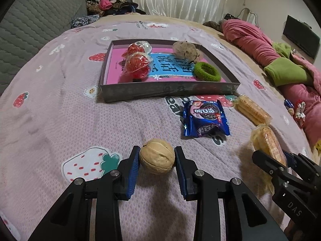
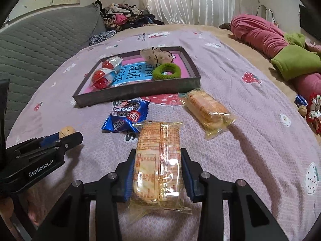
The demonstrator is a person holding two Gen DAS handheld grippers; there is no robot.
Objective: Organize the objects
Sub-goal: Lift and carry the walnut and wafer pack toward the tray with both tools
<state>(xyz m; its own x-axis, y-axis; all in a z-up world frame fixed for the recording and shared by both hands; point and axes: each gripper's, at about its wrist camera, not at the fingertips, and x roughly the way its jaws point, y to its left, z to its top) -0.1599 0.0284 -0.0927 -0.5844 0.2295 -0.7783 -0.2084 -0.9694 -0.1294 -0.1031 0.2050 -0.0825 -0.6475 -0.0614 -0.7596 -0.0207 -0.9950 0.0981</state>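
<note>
My left gripper [image 1: 157,158] is shut on a tan walnut [image 1: 157,159], just above the pink strawberry bedsheet; it also shows in the right wrist view [image 2: 66,131]. My right gripper [image 2: 157,168] is shut on a clear packet of yellow crackers [image 2: 158,166], seen too in the left wrist view [image 1: 266,140]. A dark shallow box [image 1: 168,91] ahead holds two red wrapped snacks [image 1: 137,62], a green hair tie [image 1: 206,71] and a beige spotted scrunchie [image 1: 187,49]. A blue cookie packet [image 1: 204,117] and a second cracker packet [image 1: 251,110] lie in front of the box.
A grey quilted sofa back [image 1: 30,30] is at left with a clothes pile [image 1: 106,2]. A rolled pink and green blanket [image 1: 276,60] lies at right, with small items [image 2: 309,106] by it. Curtains hang behind.
</note>
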